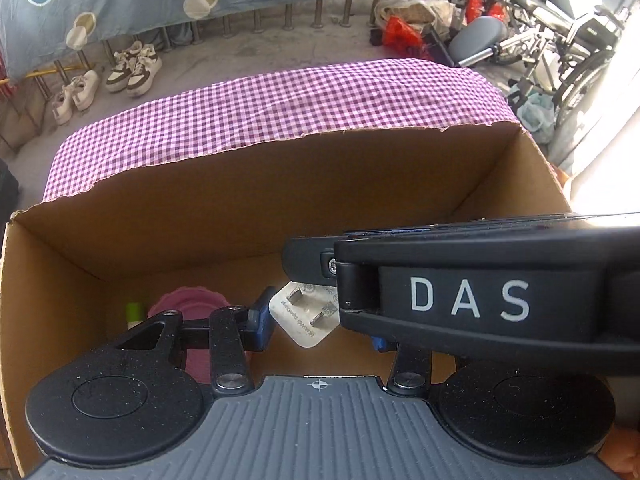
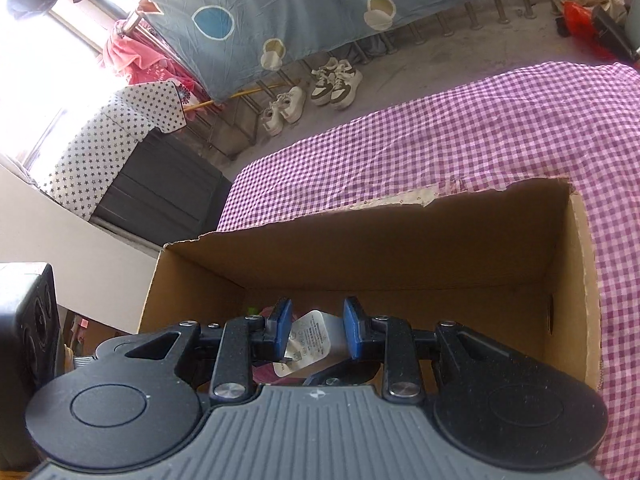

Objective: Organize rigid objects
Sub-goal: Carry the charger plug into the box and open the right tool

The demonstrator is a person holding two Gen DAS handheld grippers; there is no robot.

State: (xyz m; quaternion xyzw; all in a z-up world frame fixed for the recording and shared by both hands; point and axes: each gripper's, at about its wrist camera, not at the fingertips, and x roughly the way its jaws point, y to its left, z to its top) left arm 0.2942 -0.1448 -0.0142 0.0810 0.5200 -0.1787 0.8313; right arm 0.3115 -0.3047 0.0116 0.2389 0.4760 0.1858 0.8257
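Observation:
A white charger plug (image 1: 306,314) hangs over the open cardboard box (image 1: 240,200), prongs toward the left wrist camera. My left gripper (image 1: 318,330) is shut on it. Its left blue pad (image 1: 260,318) touches the plug's edge, and the right pad is mostly hidden. The right gripper's black body (image 1: 460,304), marked DAS, crosses in from the right, with a finger over the plug's top. In the right wrist view the charger plug (image 2: 310,340) sits label side up between the blue pads of my right gripper (image 2: 316,322), which is shut on it above the cardboard box (image 2: 400,252).
A pink round object (image 1: 188,302) and a green-and-white item (image 1: 134,312) lie on the box floor. The box stands on a purple checked tablecloth (image 1: 280,108). Shoes (image 1: 134,66) and a wheelchair (image 1: 560,40) stand on the floor beyond. A black speaker (image 2: 28,320) is at the left.

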